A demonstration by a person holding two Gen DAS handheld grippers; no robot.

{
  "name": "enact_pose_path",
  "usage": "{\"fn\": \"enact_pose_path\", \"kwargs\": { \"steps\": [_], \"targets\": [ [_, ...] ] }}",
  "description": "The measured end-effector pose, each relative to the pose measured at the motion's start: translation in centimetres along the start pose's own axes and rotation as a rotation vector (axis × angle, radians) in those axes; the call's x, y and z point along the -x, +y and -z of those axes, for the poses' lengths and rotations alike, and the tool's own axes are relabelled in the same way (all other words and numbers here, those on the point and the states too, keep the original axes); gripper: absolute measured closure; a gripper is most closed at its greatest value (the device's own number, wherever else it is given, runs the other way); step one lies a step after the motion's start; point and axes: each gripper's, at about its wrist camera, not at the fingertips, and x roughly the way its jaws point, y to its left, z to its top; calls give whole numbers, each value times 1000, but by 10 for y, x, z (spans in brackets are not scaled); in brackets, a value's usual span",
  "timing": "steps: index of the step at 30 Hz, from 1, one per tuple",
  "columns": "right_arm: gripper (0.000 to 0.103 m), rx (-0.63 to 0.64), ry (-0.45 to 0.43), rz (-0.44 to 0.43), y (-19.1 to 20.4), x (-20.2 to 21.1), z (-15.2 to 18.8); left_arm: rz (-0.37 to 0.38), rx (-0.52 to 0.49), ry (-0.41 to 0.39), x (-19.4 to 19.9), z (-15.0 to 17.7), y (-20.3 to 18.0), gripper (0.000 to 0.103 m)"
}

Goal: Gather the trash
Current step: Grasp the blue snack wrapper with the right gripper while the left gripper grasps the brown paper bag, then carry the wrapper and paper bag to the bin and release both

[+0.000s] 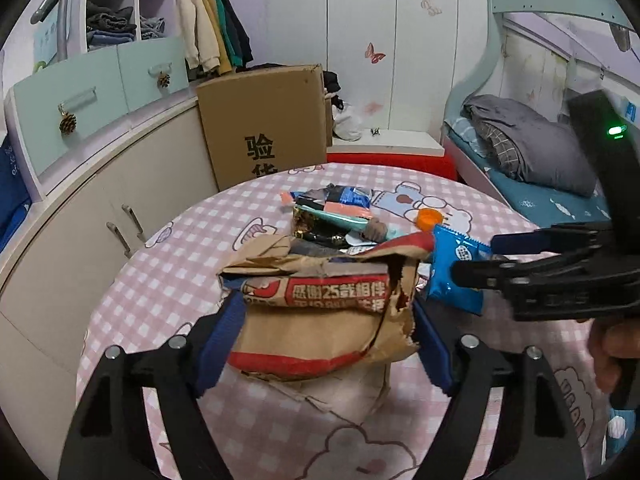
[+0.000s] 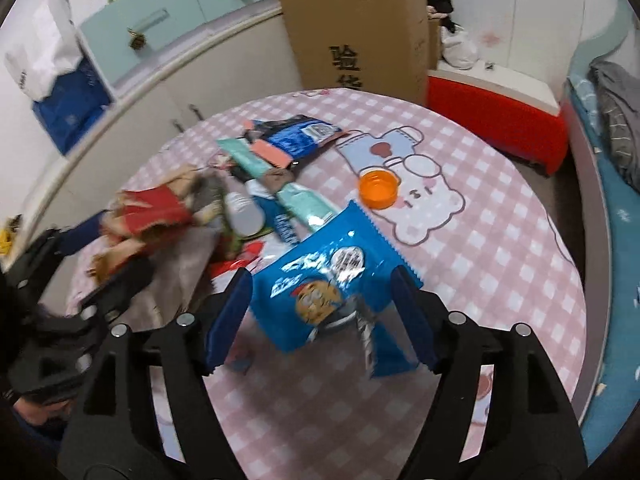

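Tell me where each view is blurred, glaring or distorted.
Left wrist view: mostly sharp; the torn paper bag reads clearly, the fisheye bows the cabinets at the edge, and a green light blooms on the right hand-held gripper. Right wrist view: the paper bag and left hand-held gripper are smeared by motion blur; the blue snack packet shows glare.

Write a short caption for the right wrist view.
Open right gripper straddling a blue snack wrapper on the checked tablecloth.

Even, soft indoor light, no hard shadows. Strong fisheye bending and dark corners. Right view motion-blurred at left; glare on blue wrapper.
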Motion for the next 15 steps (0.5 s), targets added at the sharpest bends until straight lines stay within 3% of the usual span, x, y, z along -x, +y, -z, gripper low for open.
{"fn": "enact_pose_path", "kwargs": {
  "steps": [3, 5, 7, 15],
  "targets": [
    [35, 13, 36, 43, 2, -20, -1, 13, 18, -29, 8, 2, 3, 27],
    [75, 19, 50, 51, 2, -27, 2, 13, 25, -58, 16, 1, 3, 28],
    [89, 17, 43, 62, -1, -24, 5, 11, 37, -89, 26, 1, 6, 28],
    [91, -69, -7, -40, -31, 7, 24, 59, 58, -187, 62, 5, 8, 28]
  ]
}}
